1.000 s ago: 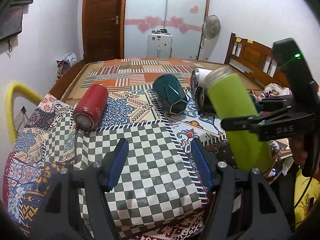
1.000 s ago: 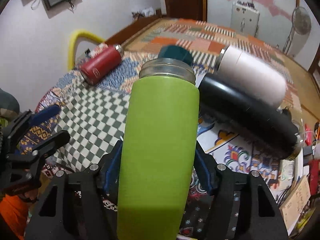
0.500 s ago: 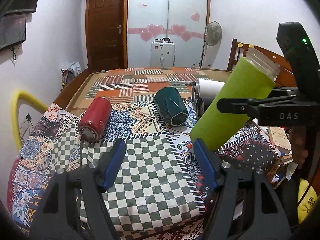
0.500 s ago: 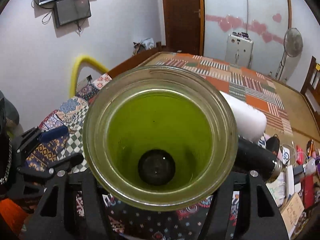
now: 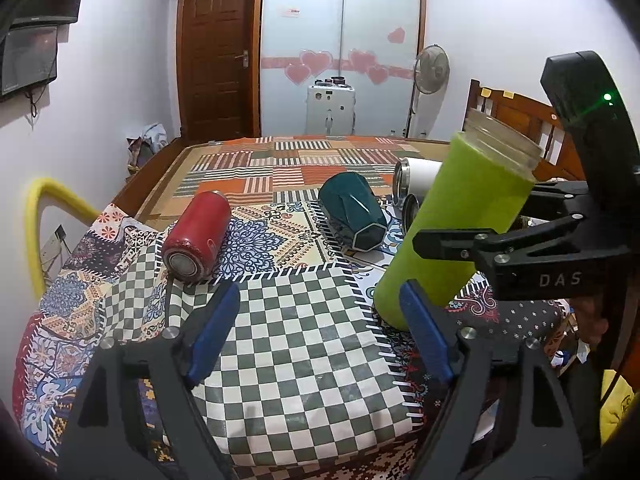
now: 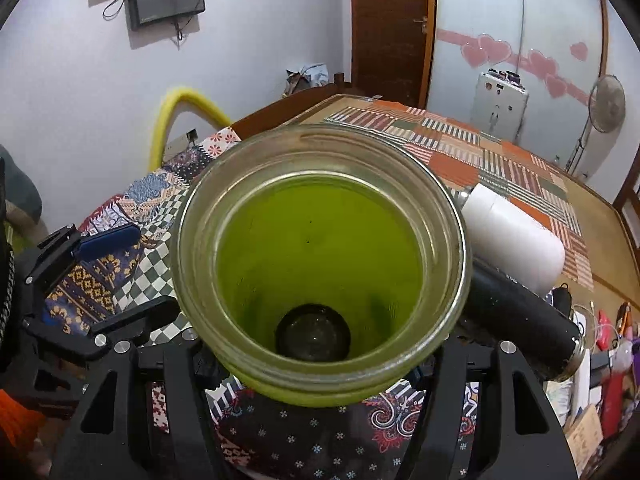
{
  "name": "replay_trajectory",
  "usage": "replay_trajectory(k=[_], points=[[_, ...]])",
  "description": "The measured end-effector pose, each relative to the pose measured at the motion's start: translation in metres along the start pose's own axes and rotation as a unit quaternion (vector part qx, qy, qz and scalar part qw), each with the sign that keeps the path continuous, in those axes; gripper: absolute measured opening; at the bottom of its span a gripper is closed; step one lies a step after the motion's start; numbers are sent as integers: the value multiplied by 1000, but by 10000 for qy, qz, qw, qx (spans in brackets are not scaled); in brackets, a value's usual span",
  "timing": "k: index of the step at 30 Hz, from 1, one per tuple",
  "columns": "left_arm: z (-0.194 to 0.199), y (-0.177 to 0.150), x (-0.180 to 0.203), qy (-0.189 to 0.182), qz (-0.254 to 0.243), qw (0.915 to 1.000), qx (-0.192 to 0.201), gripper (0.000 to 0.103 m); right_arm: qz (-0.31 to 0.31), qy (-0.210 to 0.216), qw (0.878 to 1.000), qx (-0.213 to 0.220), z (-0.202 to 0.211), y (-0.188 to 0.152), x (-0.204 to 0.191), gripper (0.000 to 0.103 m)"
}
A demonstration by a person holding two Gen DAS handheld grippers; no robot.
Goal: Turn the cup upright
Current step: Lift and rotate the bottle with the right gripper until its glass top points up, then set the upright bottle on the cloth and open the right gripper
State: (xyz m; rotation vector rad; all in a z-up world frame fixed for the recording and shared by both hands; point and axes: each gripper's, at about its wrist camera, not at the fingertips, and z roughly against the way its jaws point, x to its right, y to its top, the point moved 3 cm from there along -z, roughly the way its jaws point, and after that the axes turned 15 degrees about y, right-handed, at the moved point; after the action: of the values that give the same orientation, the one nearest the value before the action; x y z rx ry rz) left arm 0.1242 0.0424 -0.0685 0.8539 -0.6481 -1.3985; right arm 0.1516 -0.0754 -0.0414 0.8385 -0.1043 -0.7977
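Observation:
A lime green cup [image 5: 456, 224] with a clear threaded rim is held by my right gripper [image 5: 452, 240], which is shut on its body. The cup is tilted, mouth up and to the right, its base touching the patterned cloth [image 5: 296, 344]. In the right wrist view I look straight into its open mouth [image 6: 320, 264]; the cup hides the fingertips. My left gripper [image 5: 320, 328] is open and empty, low over the checkered patch, just left of the cup's base.
On the cloth lie a red cup [image 5: 198, 236], a dark teal cup [image 5: 352, 216], a white cup [image 5: 416, 176] and a black cup [image 6: 520, 320], all on their sides. A wooden headboard [image 5: 516, 120] stands at right, a yellow tube [image 5: 44, 216] at left.
My right gripper has swung the green cup from lying along the fingers to mouth up and lowered it until its base meets the cloth. My left gripper stayed open and moved little.

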Motion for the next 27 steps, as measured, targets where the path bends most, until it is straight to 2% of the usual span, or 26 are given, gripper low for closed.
replay_trajectory(k=[12, 19, 23, 27], points=[[-2, -2, -4, 256, -31, 9996, 110, 84, 132, -114, 9997, 168, -13, 3, -8, 61], [6, 1, -3, 330, -50, 9992, 235, 85, -20, 64, 9997, 246, -3, 1, -4, 61], [23, 8, -1, 457, -39, 9979, 465, 85, 53, -72, 9984, 553, 20, -2, -12, 71], [52, 17, 2, 493, 16, 9957, 781, 85, 33, -164, 9953, 952, 49, -4, -22, 71]])
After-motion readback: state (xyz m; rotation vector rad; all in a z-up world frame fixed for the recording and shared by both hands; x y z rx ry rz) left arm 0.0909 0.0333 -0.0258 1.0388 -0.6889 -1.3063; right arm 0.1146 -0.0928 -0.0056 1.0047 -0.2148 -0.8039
